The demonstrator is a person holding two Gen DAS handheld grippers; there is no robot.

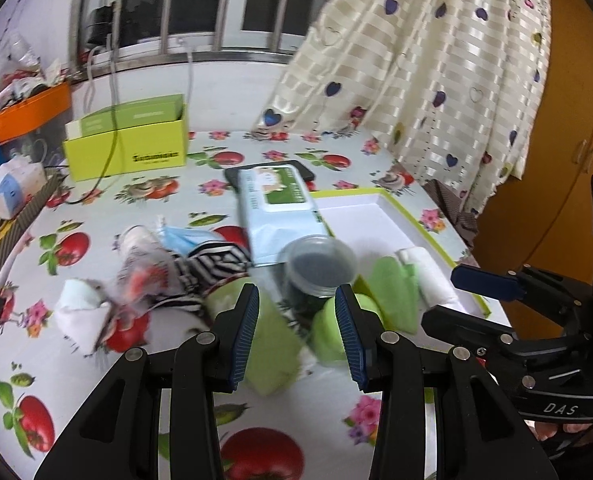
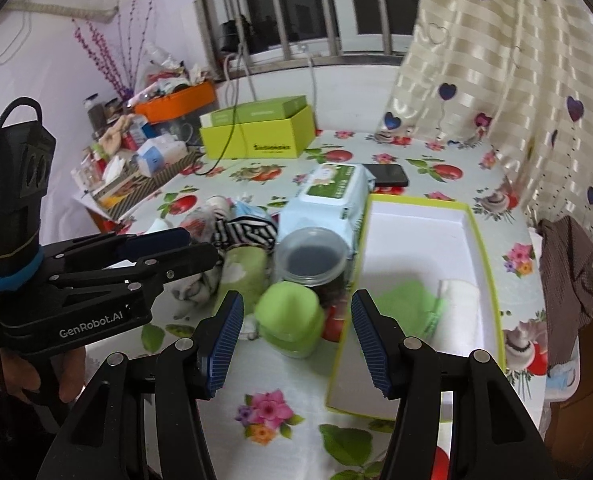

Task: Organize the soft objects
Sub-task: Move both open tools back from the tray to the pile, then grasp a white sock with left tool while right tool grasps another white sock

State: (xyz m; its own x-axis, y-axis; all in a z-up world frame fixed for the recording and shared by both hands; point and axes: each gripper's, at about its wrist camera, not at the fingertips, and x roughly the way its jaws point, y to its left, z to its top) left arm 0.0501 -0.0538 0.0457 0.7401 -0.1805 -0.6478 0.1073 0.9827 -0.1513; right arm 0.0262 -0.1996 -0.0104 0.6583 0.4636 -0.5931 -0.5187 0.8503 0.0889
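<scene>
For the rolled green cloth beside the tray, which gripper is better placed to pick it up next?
Right, probably. The right gripper is open with the rolled green cloth framed between its fingers, next to the white tray. The left gripper, also open, faces the plastic jar and a flatter green cloth.

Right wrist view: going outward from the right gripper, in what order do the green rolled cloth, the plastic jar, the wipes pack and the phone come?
1. Green rolled cloth, just ahead between the open jaws of the right gripper.
2. Plastic jar, right behind the cloth.
3. Wipes pack, farther back.
4. Phone, farthest, back right.
</scene>
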